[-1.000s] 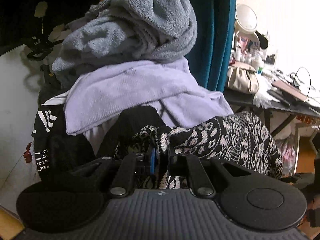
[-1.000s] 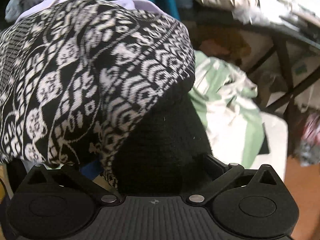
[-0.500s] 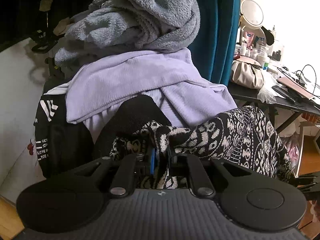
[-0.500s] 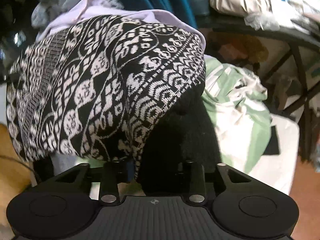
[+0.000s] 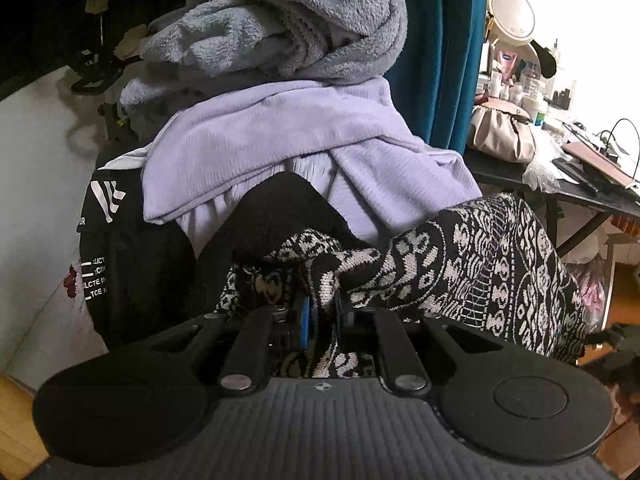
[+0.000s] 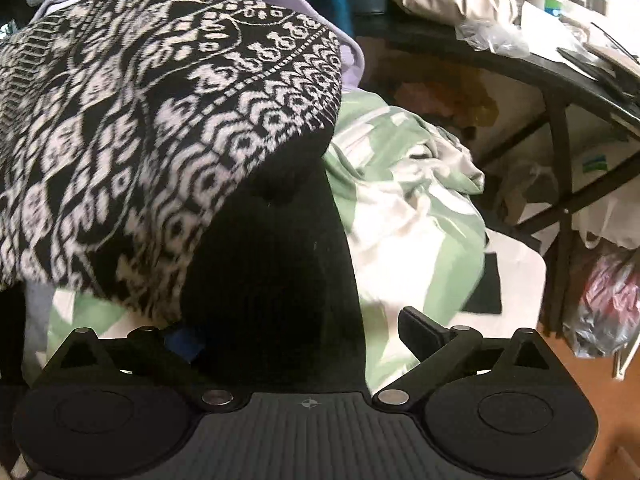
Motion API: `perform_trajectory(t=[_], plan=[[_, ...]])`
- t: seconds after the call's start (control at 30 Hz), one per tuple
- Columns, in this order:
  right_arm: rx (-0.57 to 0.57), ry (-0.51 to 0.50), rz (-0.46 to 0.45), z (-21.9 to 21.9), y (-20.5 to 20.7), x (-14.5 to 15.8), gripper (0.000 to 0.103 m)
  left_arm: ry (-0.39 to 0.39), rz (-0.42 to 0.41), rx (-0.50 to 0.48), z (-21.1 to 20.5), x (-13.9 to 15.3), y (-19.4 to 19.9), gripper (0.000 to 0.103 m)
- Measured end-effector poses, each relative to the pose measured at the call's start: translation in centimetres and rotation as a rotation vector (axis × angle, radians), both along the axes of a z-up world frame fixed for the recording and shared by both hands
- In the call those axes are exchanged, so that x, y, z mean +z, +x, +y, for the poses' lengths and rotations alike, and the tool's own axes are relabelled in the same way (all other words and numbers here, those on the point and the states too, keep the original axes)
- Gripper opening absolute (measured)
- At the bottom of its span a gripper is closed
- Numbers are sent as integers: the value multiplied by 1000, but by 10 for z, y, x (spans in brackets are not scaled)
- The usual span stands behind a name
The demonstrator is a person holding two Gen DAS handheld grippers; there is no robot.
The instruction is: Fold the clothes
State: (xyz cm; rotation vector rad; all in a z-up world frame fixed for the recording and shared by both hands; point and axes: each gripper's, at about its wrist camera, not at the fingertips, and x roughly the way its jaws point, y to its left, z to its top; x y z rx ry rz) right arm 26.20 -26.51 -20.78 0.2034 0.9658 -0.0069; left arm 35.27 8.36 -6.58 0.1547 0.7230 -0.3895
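Observation:
A black-and-white patterned knit garment point(image 5: 480, 264) with a black ribbed band hangs between both grippers. My left gripper point(image 5: 320, 312) is shut on a bunched fold of it near its black end point(image 5: 280, 216). In the right wrist view the same garment point(image 6: 160, 120) drapes over the left half, and its black band point(image 6: 276, 280) hangs down between my right gripper's point(image 6: 296, 332) fingers, which are spread wide open and apart from the cloth.
Behind the garment stands a pile: a grey fleece point(image 5: 280, 20), a lilac top point(image 5: 280, 140) and a black printed item point(image 5: 112, 248). A green-and-white cloth point(image 6: 404, 208) lies below. A cluttered black desk point(image 6: 520, 64) and a teal curtain point(image 5: 440, 40) stand to the right.
My right gripper has opened wide and let go of the black band, which now hangs loose. The left gripper keeps its hold and has moved slightly toward the pile.

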Motion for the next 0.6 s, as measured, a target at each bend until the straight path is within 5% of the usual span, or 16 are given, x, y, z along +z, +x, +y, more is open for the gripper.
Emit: perform_trajectory(t=[0.1, 0.17, 0.27, 0.6], plan=[[32, 9, 3, 2, 13, -4, 88, -2, 3, 11, -1, -1, -1, 13], [47, 63, 13, 2, 13, -2, 56, -2, 1, 19, -2, -1, -2, 13], [63, 87, 2, 8, 2, 13, 26, -5, -7, 35, -3, 0, -8, 12], [-12, 195, -271, -29, -61, 104, 15, -64, -77, -43, -25, 33, -76, 11]])
